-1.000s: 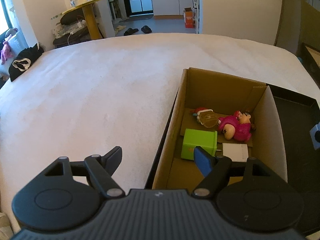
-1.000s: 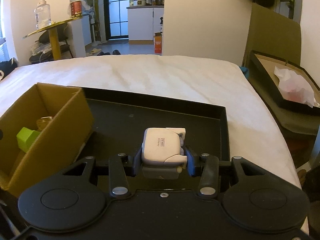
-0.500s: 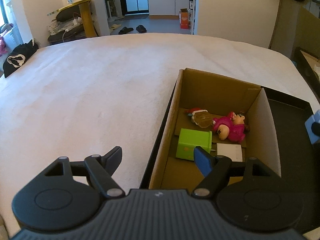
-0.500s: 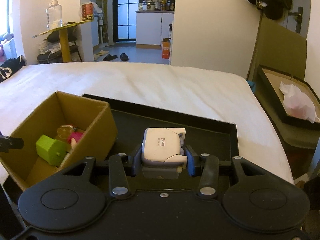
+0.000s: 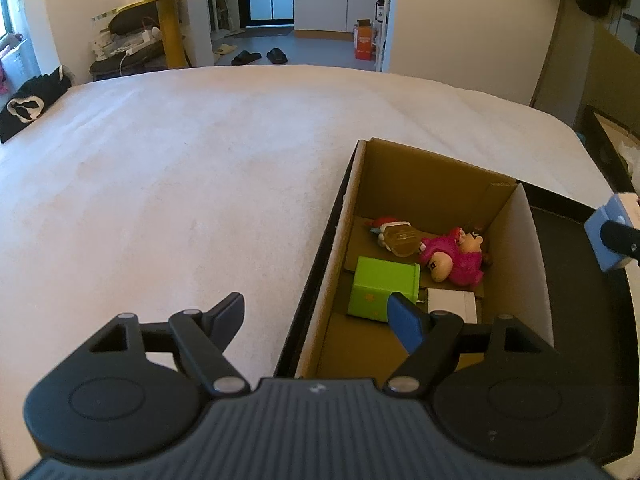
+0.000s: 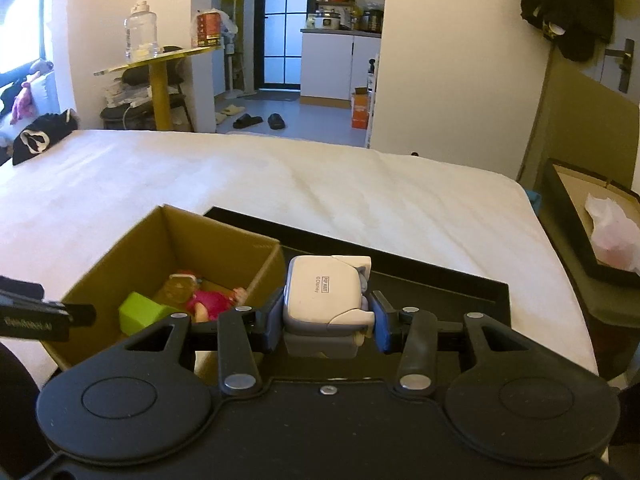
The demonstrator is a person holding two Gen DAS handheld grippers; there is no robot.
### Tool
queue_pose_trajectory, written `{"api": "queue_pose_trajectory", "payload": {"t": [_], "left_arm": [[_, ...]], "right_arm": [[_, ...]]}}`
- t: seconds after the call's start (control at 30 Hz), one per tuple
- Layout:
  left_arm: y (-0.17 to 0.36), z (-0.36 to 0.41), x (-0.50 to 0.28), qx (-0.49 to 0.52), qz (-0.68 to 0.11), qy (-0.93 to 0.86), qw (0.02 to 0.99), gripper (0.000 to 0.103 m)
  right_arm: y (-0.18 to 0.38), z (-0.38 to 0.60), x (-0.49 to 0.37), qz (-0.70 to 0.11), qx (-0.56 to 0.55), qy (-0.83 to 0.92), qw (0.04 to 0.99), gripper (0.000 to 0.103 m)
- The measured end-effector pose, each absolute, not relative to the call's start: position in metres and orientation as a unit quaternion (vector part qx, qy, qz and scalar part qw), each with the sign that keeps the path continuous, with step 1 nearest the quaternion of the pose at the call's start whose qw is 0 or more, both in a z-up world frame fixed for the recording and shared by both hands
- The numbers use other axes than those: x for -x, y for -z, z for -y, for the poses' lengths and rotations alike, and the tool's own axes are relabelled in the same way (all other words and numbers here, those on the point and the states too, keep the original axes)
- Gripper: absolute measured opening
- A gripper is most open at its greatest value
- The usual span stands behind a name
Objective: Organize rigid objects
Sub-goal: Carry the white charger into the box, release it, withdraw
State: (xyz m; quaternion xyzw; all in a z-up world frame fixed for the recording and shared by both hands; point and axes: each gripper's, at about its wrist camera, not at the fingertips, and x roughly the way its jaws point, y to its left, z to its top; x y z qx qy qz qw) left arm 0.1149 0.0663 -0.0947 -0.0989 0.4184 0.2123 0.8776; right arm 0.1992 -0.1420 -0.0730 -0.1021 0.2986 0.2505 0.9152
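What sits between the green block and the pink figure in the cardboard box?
Nothing: bare box floor separates the green block from the pink figure in the left wrist view. The amber bottle lies behind that gap, the white block in front.

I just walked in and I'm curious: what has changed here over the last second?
The right gripper, shut on the white toy, carried it up off the black tray and leftward, toward the cardboard box. The left gripper stayed open and empty beside the box, and the green block and pink figure inside kept their places.
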Motion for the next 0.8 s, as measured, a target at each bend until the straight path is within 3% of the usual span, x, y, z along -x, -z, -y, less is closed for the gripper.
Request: {"api": "queue_pose_trajectory", "payload": {"t": [0.33,0.53,0.6,0.7,0.8], "left_arm": [[0.095,-0.068,-0.114,0.103,-0.416,-0.194,0.882,0.072],[0.098,-0.071,-0.115,0.115,-0.421,-0.185,0.880,0.051],[0.099,-0.072,-0.115,0.118,-0.424,-0.185,0.879,0.036],[0.101,-0.072,-0.115,0.119,-0.427,-0.177,0.879,0.024],[0.102,-0.073,-0.115,0.122,-0.427,-0.175,0.879,0.019]], "right_arm": [[0.059,0.113,-0.193,-0.290,0.113,-0.271,0.911,0.043],[0.056,0.096,-0.190,-0.289,0.125,-0.289,0.904,0.043],[0.055,0.092,-0.188,-0.290,0.129,-0.295,0.901,0.043],[0.056,0.086,-0.184,-0.292,0.139,-0.308,0.895,0.043],[0.060,0.081,-0.181,-0.303,0.146,-0.321,0.886,0.043]]}}
